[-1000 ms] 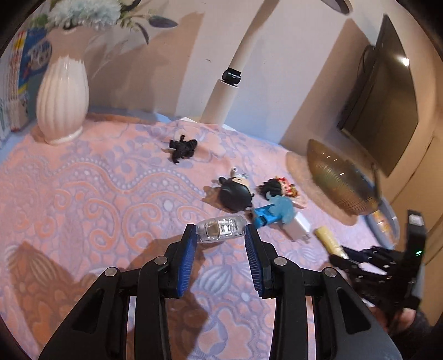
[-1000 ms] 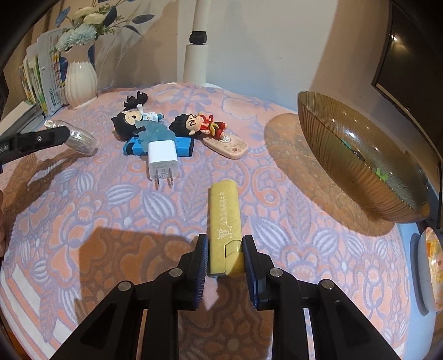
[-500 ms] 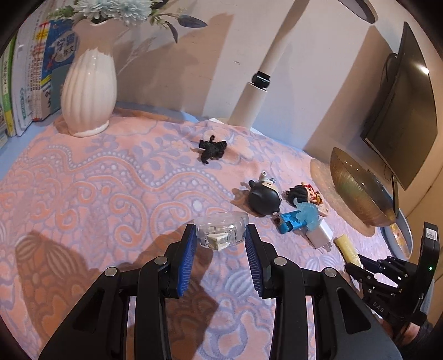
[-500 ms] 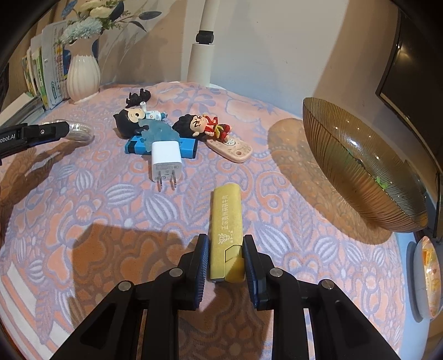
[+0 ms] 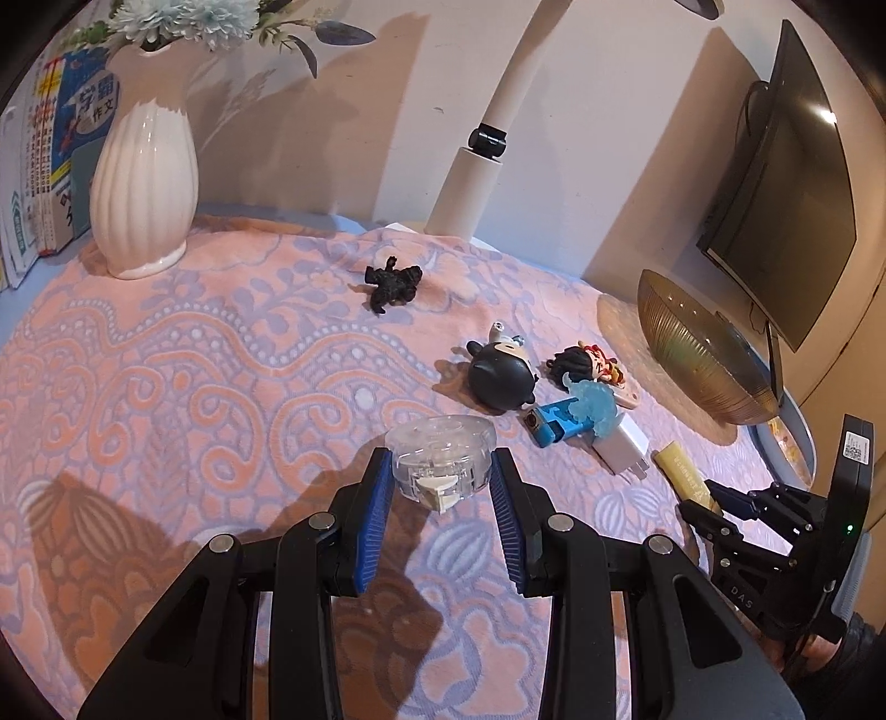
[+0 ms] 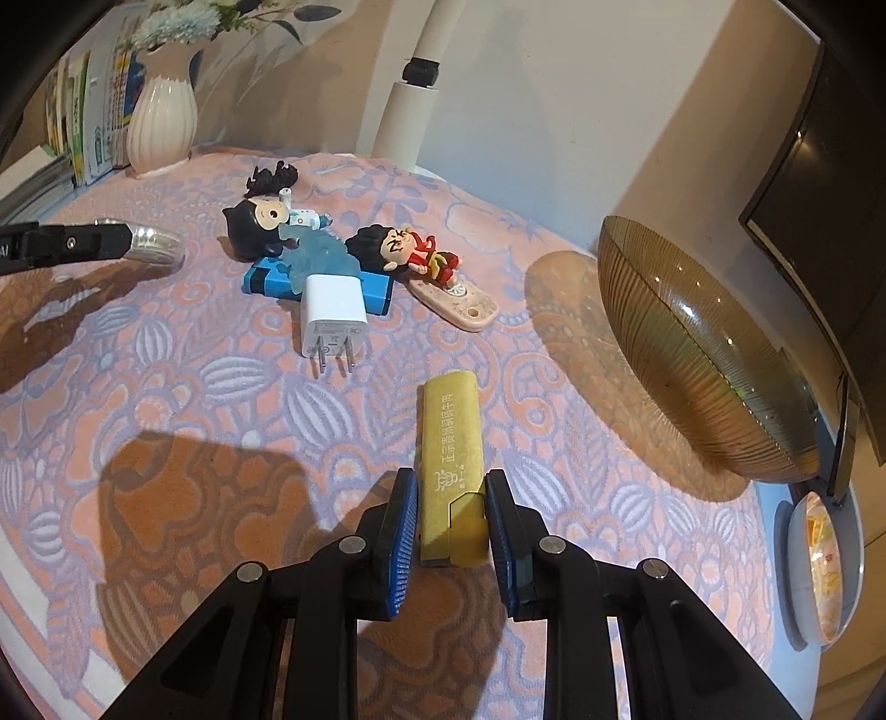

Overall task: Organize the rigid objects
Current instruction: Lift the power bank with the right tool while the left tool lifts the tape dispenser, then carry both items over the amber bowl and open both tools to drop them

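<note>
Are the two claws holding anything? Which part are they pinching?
Left claw pinches the clear heart-shaped box by its two sides. Right claw pinches the yellow stick by its near end.

Background around the patterned tablecloth

At upper left we see a white ribbed vase with pale flowers beside upright books; a white lamp pole rises at top centre, and a dark monitor fills the upper right.
</note>
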`<action>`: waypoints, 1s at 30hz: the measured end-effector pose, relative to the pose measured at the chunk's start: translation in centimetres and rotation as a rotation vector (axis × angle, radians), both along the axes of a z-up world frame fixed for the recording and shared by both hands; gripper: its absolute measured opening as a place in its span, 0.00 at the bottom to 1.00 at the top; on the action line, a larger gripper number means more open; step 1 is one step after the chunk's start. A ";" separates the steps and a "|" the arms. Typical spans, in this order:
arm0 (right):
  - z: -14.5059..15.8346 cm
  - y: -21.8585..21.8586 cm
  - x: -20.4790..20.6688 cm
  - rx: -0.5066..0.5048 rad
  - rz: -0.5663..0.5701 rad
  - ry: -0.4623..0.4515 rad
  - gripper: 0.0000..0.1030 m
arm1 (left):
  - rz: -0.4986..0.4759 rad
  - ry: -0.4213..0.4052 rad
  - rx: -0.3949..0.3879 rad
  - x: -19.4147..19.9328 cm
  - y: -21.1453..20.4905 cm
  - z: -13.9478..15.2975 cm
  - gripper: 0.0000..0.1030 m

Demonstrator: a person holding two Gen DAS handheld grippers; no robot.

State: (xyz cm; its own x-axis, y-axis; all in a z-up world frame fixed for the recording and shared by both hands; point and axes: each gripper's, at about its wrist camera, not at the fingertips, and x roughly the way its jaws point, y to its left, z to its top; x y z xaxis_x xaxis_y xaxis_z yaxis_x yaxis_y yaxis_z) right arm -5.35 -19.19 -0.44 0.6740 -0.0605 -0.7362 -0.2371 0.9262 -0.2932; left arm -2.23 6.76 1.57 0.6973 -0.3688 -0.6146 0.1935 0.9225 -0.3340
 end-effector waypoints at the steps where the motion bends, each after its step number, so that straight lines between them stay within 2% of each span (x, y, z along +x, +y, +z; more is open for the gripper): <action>1: 0.1 -0.2 0.0 0.012 -0.003 0.007 0.23 | 0.000 0.000 0.001 0.0 0.0 0.0 0.31; 11: 0.5 -3.5 -1.9 0.221 0.006 0.132 0.25 | -0.033 -0.003 0.041 -0.2 -0.8 0.0 0.31; 12: 0.5 -3.9 -1.7 0.238 0.005 0.150 0.33 | -0.033 -0.003 0.050 -0.2 -1.0 0.0 0.31; 13: 0.5 -4.1 -1.3 0.242 -0.003 0.166 0.50 | -0.033 -0.003 0.060 -0.2 -1.1 -0.1 0.31; 14: 0.5 -4.3 -0.7 0.238 -0.011 0.187 0.56 | -0.032 -0.001 0.070 -0.2 -1.3 -0.1 0.31; 17: 0.6 -4.3 0.9 0.257 -0.016 0.207 0.57 | -0.026 0.009 0.099 -0.2 -1.7 -0.2 0.31; 18: 0.6 -4.0 1.2 0.261 -0.010 0.205 0.56 | -0.023 0.016 0.109 -0.2 -1.8 -0.2 0.31; 20: 0.5 -3.0 1.4 0.248 0.006 0.182 0.44 | -0.015 0.030 0.138 -0.2 -2.1 -0.4 0.31; 22: 0.5 -1.8 0.7 0.200 0.032 0.138 0.26 | -0.011 0.035 0.172 -0.4 -2.6 -0.4 0.31; 23: 0.5 -1.1 0.0 0.185 0.059 0.122 0.22 | -0.014 0.033 0.194 -0.6 -3.0 -0.4 0.31; 25: 0.5 -1.1 -0.7 0.201 0.087 0.110 0.22 | -0.027 0.039 0.257 -1.0 -4.1 -0.4 0.31; 27: 1.2 -2.6 -1.3 0.292 0.111 0.116 0.22 | -0.044 0.031 0.301 -1.6 -5.3 -0.1 0.31; 30: 4.2 -6.0 -1.3 0.334 0.062 0.036 0.22 | -0.071 -0.014 0.283 -2.1 -6.9 1.9 0.31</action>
